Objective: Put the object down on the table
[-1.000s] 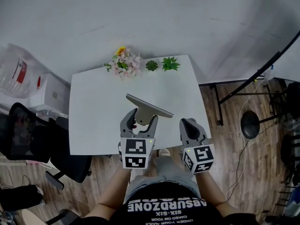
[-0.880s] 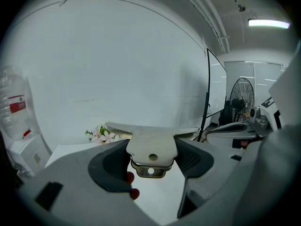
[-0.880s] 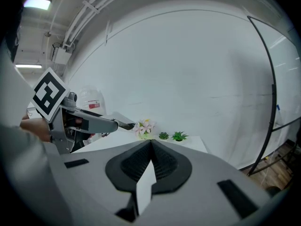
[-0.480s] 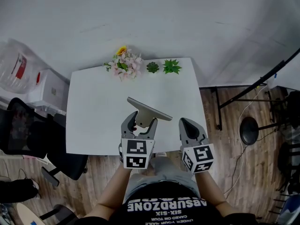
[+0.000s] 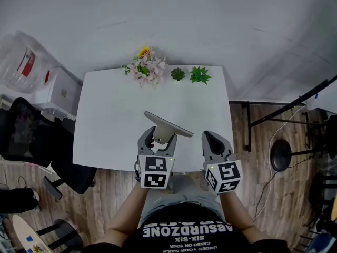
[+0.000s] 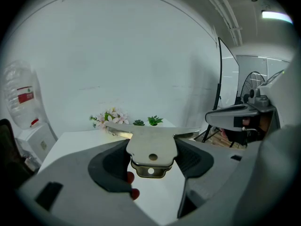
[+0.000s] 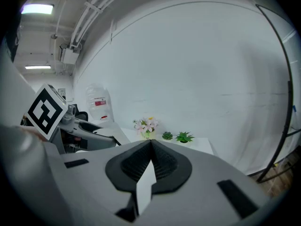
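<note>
A flat metal scraper (image 5: 167, 125) with a beige handle is held above the front part of the white table (image 5: 105, 120). My left gripper (image 5: 158, 139) is shut on the handle, and the wide blade lies crosswise beyond the jaws. In the left gripper view the scraper (image 6: 151, 147) sits clamped between the jaws of the left gripper (image 6: 153, 161), blade edge toward the wall. My right gripper (image 5: 212, 140) hovers beside it over the table's front right edge. Its jaws are shut with nothing between them, as the right gripper view (image 7: 151, 163) also shows.
A flower bunch (image 5: 147, 67) and two small green plants (image 5: 178, 74) (image 5: 199, 75) stand along the table's far edge. A black chair (image 5: 26, 141), a white box (image 5: 58, 91) and a water bottle (image 5: 21, 62) are at the left. A black stand (image 5: 281, 154) is on the wooden floor at the right.
Both grippers keep nearly the same place and grip. The head view has shifted, so the table sits slightly lower and further right in the picture.
</note>
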`<state>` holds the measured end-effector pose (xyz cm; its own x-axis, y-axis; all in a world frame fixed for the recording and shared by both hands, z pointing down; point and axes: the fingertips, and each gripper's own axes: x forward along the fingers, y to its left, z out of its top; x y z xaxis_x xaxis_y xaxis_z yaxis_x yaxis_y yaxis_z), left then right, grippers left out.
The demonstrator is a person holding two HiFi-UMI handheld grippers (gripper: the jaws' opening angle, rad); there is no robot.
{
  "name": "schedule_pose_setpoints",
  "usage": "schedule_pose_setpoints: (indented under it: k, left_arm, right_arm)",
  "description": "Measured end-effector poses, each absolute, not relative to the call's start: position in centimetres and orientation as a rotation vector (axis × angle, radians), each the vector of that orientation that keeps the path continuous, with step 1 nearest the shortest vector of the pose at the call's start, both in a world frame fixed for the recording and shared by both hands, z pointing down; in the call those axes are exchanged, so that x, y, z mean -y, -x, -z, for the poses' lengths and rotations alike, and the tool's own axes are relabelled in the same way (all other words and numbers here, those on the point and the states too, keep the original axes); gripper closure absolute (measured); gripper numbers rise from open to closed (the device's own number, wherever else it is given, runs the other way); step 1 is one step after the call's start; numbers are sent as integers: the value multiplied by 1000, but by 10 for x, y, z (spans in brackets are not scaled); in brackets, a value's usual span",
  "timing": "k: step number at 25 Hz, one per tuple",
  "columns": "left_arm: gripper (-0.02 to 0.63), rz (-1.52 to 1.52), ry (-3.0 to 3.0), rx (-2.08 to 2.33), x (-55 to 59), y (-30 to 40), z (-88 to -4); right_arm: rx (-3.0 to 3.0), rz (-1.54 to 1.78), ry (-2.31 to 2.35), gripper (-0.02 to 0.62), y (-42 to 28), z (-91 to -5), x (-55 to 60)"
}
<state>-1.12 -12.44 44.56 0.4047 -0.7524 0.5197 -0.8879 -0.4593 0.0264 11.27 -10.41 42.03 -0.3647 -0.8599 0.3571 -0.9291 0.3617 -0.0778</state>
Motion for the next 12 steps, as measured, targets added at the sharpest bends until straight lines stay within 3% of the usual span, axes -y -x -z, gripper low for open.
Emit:
schedule_pose_setpoints:
  k: [12]
  left_arm:
    - [316, -690, -2293, 1451, 121, 14, -472]
  right_arm:
    - [2404, -394, -1530, 597, -111, -425, 108]
